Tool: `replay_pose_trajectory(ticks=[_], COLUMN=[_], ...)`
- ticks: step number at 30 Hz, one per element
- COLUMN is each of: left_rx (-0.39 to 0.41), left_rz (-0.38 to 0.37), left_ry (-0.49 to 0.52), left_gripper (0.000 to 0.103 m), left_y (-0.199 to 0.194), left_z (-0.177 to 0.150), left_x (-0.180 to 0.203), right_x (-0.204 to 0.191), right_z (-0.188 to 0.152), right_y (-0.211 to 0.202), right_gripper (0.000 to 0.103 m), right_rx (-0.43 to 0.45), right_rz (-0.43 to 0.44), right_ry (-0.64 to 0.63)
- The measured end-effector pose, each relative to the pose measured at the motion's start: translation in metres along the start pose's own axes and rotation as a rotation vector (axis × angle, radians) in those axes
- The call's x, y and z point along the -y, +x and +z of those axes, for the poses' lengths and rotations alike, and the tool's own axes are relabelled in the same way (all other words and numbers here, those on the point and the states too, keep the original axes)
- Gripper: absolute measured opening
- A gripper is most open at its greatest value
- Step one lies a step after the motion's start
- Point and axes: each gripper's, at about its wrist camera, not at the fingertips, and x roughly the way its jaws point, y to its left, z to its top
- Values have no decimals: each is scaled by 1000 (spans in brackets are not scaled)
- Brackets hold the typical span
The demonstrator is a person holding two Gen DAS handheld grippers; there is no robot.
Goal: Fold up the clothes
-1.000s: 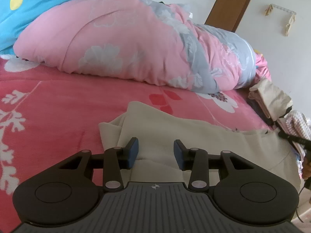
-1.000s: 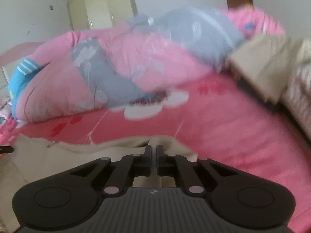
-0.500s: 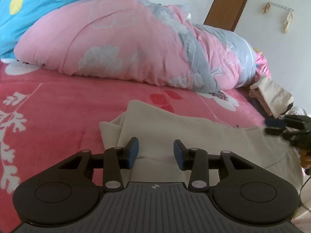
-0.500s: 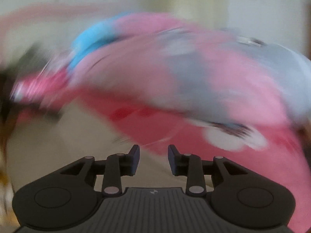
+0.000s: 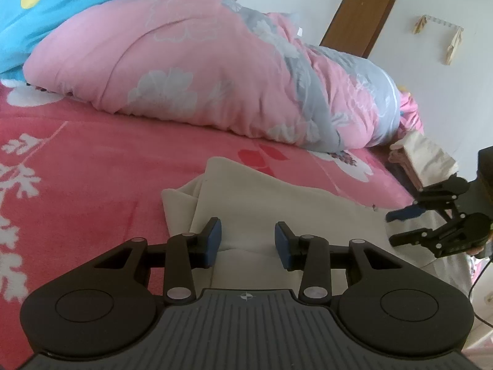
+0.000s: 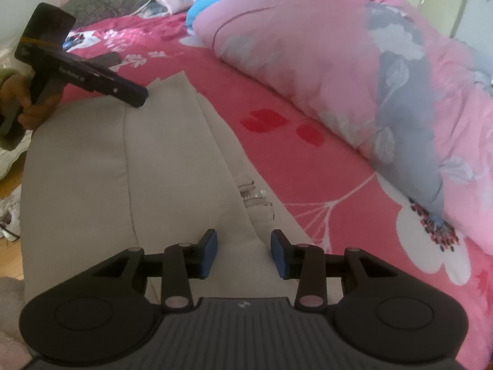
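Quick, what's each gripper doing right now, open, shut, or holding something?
Left gripper: open, holding nothing, above the beige garment.
Right gripper: jaws opening, nothing gripped, above the same garment.

I see a red floral bedspread point(image 5: 92, 154) across the frame's middle. A rolled pink-and-grey quilt point(image 5: 215, 71) lies on it, upper centre. Blue bedding with a yellow dot point(image 5: 61, 6) sits upper left. Brown door point(image 5: 360, 18) upper right, with wall hooks point(image 5: 437, 30) further right. Right-wrist view: dark patterned fabric point(image 6: 114, 0) upper left, wood floor point(image 6: 9, 259) at left edge.
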Motion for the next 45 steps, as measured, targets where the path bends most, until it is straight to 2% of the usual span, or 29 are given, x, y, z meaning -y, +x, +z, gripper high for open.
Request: replay_pose_trajectory(ticks=[3, 4, 5, 8, 12, 15, 19, 21, 23, 26, 31, 33, 36, 38, 40, 43, 45], left_rx=[9, 13, 16, 21, 30, 36, 31, 20, 14, 20, 98, 96, 83, 97, 117, 143, 140], left_rz=[-8, -10, -13, -22, -28, -21, 0, 28, 77, 95, 147, 164, 178, 173, 167, 160, 152], left_ry=[-6, -9, -14, -39, -69, -72, -60, -29, 12, 8, -10, -16, -26, -20, -7, 42, 63], left_gripper=[39, 39, 39, 39, 39, 39, 38, 34, 13, 1, 0, 0, 0, 0, 0, 1, 1], left_y=[0, -1, -1, -3, -6, -7, -7, -7, -6, -10, -25, -25, -23, -25, -27, -28, -26], left_z=[-1, -2, -2, -2, -3, -4, -4, -2, -2, -1, 3, 4, 6, 8, 10, 12, 12], left_x=[-2, -3, -3, -6, -9, -9, -7, -3, 2, 3, 1, -1, -1, 4, 10, 24, 29], right_x=[-2, -5, -7, -23, -24, -24, -12, -9, -13, -18, -20, -19, -13, -10, -12, -11, -1], right_z=[-4, -5, -5, -6, 2, 11, 6, 0, -1, -3, -6, -11, -20, -24, -26, -20, -21], right_y=[2, 1, 0, -13, -37, -42, -15, 2, 4, -2, -16, -20, -8, 13, 23, 9, -16], right_gripper=[28, 22, 9, 6, 6, 6, 6, 6, 6, 6, 6, 6, 6, 6, 7, 21, 25], right_rx=[-17, -4, 10, 87, 201, 245, 209, 175, 194, 243, 317, 344, 321, 250, 226, 239, 276], right_rz=[31, 24, 16, -49, -135, -172, -175, -174, -188, -207, -238, -250, -247, -261, -281, -336, -408], right_ry=[37, 39, 41, 4, 12, -7, 21, 33, 23, 25, 35, 54, 92, 90, 71, 81, 122])
